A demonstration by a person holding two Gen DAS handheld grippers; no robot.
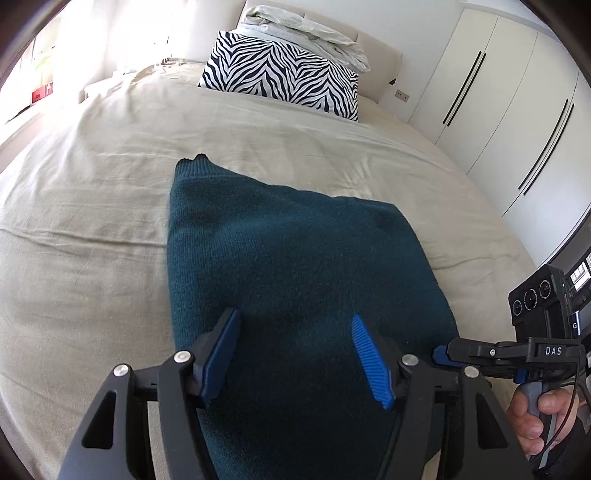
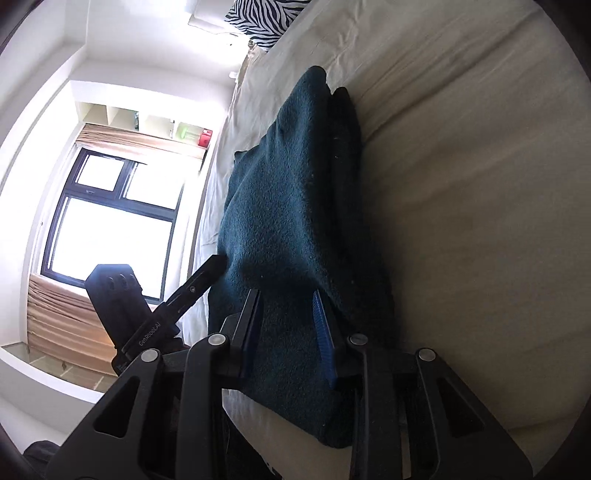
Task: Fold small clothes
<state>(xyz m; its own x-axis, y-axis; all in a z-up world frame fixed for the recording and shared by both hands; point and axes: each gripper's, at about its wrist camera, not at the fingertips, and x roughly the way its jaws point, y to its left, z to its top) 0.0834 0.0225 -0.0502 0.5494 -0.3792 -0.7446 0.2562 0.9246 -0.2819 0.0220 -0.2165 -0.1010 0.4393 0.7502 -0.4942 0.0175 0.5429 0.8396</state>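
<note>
A dark teal knit sweater (image 1: 288,251) lies folded on the beige bed (image 1: 92,221), its narrow end pointing toward the pillows. My left gripper (image 1: 294,314) stands open over the sweater's near end, blue pads wide apart with the knit beneath them. In the right wrist view the sweater (image 2: 295,192) runs away from the camera, and my right gripper (image 2: 285,293) is shut on its near edge, a thick fold of knit filling the gap between the pads. The right gripper (image 1: 441,352) meets the sweater's right edge in the left wrist view. The left gripper (image 2: 218,264) touches the opposite edge.
A zebra-print pillow (image 1: 280,74) and a rumpled grey duvet (image 1: 306,26) sit at the headboard. White wardrobe doors (image 1: 498,110) line the right side. A bright window (image 2: 110,221) is beyond the bed. A hand (image 1: 532,417) grips the right gripper's handle.
</note>
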